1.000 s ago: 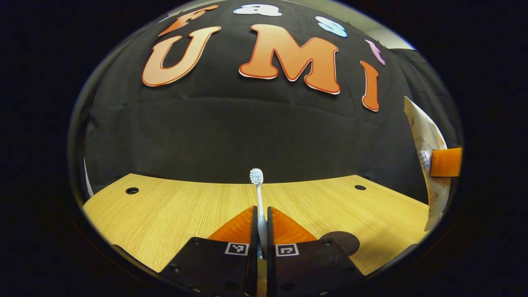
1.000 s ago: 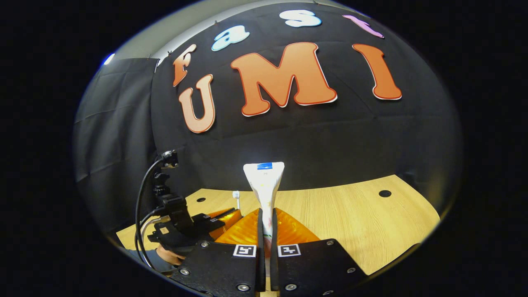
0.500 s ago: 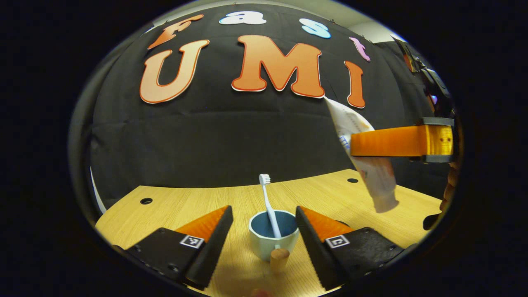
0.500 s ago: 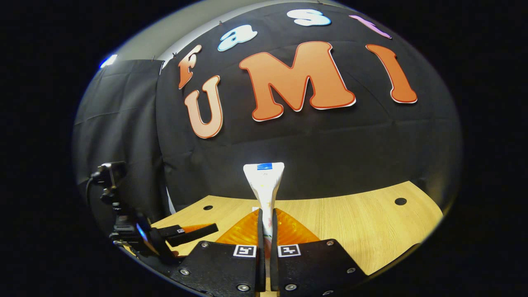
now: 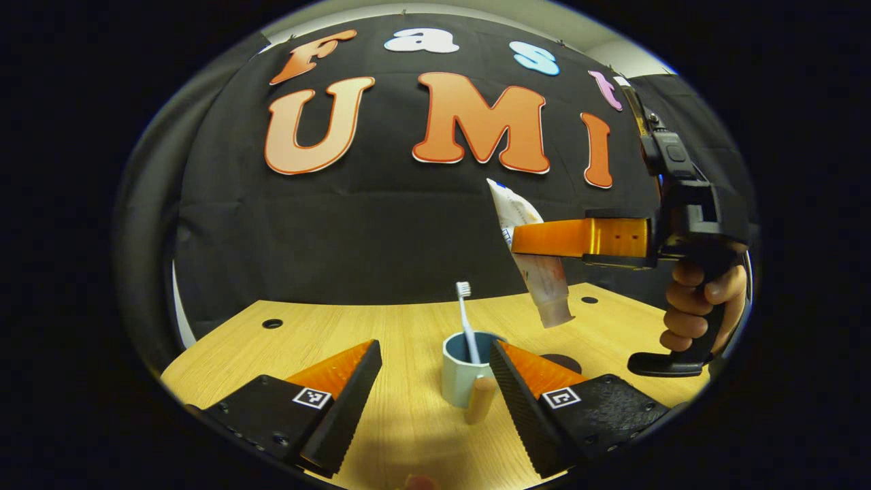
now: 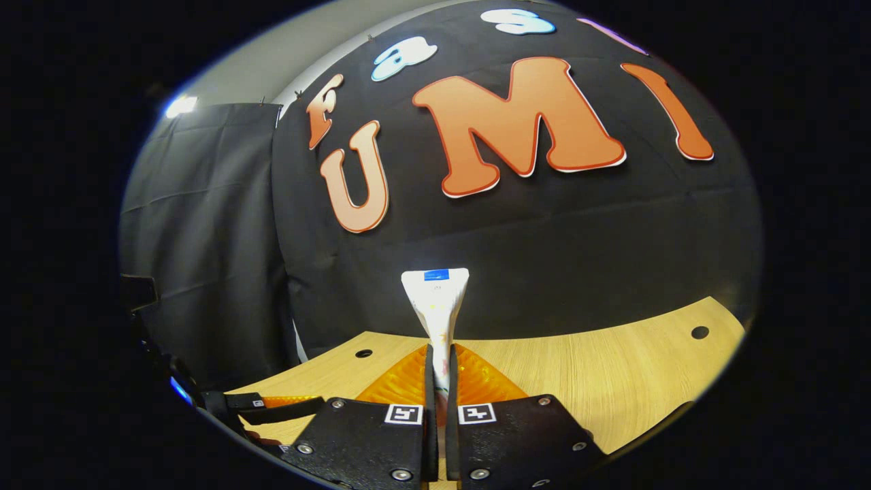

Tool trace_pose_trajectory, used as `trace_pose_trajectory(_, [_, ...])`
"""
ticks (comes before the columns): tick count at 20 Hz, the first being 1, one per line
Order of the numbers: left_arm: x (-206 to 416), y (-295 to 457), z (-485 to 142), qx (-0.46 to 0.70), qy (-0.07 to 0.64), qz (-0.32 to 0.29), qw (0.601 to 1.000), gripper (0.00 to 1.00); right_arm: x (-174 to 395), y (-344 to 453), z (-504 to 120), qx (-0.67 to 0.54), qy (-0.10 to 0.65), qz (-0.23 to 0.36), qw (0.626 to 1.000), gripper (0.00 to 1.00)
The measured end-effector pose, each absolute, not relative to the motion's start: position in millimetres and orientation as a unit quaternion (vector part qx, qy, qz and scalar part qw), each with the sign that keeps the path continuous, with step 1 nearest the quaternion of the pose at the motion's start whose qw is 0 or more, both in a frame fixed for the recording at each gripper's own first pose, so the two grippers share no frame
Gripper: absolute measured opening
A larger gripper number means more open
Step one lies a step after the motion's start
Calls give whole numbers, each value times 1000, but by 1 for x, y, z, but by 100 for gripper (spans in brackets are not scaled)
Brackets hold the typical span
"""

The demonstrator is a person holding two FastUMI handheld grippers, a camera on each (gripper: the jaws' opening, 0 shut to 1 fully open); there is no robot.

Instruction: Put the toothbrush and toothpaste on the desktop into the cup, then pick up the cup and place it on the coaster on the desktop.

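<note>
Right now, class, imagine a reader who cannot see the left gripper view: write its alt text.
A toothbrush stands head-up in a pale cup on a wooden desktop, between the open left tool. To the right, a hand holds the right tool shut on a toothpaste tube, cap down, above the desktop. A dark coaster lies beyond the cup.

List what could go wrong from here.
1. The toothpaste hangs tilted in the right gripper, up and to the right of the cup; its cap end could catch the rim and tip the cup.
2. The toothbrush stands in the cup, so the tube may knock it.
3. The open left gripper flanks the cup and could bump it.
</note>
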State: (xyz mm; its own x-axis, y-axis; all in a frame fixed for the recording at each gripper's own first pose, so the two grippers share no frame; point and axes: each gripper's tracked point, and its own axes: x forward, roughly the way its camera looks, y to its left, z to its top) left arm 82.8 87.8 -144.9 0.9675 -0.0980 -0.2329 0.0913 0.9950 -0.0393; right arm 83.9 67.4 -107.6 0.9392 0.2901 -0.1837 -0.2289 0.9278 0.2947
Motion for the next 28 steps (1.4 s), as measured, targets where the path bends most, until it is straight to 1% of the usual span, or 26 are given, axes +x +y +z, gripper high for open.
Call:
trace_pose_trajectory(7, [59,113,-144,-23,107,-27,994,96,110,96,-131,143,119,143,972,5])
trace_pose_trajectory(13, [55,122,-144,-27,110,-16,993,96,122,113,-159,139,135,146,970,5])
trace_pose_trajectory(18, [52,124,-155,-39,128,-11,991,96,129,112,-185,110,153,126,974,5])
trace_pose_trajectory(21, [52,124,-159,-43,130,-14,990,96,121,115,-194,100,167,130,972,6])
trace_pose_trajectory(24, [51,119,-163,-42,135,-21,990,97,112,112,-198,80,181,131,971,10])
trace_pose_trajectory(28, [52,105,-166,-42,146,-33,988,97,95,99,-175,79,167,131,974,12])
